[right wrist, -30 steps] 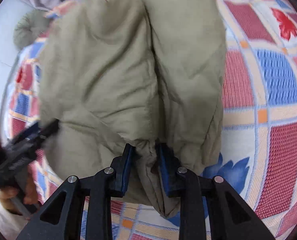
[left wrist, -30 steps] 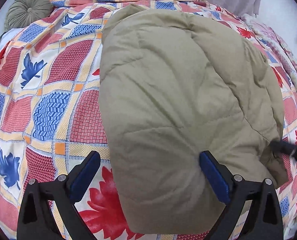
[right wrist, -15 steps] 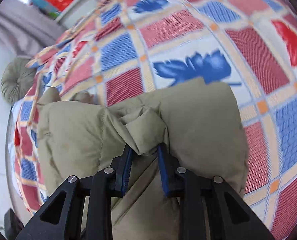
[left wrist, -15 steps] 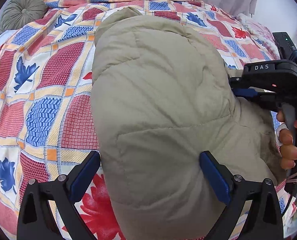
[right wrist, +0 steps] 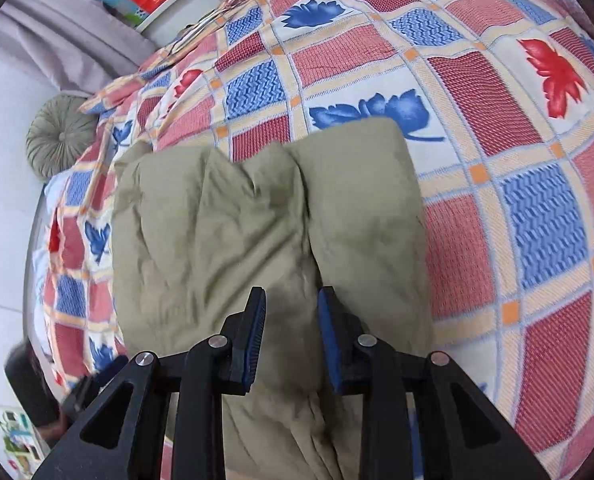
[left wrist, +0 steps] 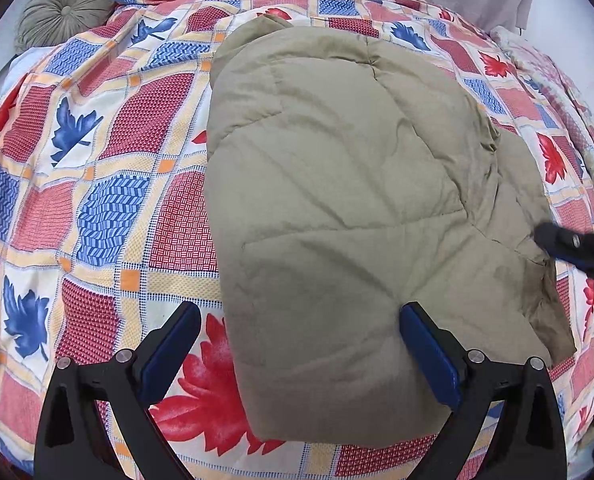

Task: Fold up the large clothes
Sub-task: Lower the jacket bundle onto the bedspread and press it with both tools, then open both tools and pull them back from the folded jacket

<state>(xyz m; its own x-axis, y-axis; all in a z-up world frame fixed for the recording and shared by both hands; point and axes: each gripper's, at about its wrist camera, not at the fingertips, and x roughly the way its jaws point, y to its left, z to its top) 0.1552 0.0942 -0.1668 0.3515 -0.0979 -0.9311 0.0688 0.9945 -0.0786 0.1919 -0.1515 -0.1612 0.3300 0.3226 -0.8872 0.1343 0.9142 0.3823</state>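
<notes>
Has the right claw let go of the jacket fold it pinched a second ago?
Yes. The right claw is opening, clear of the olive jacket, now folded short against the patterned bedspread.

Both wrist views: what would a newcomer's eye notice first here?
First, the puffy olive coat, folded into a thick bundle in the middle of the bed. Then the bright bedspread under it, checked red and blue with leaf prints. The left gripper hangs wide open over the coat's near edge, and the right gripper's jaws are opening above it.
</notes>
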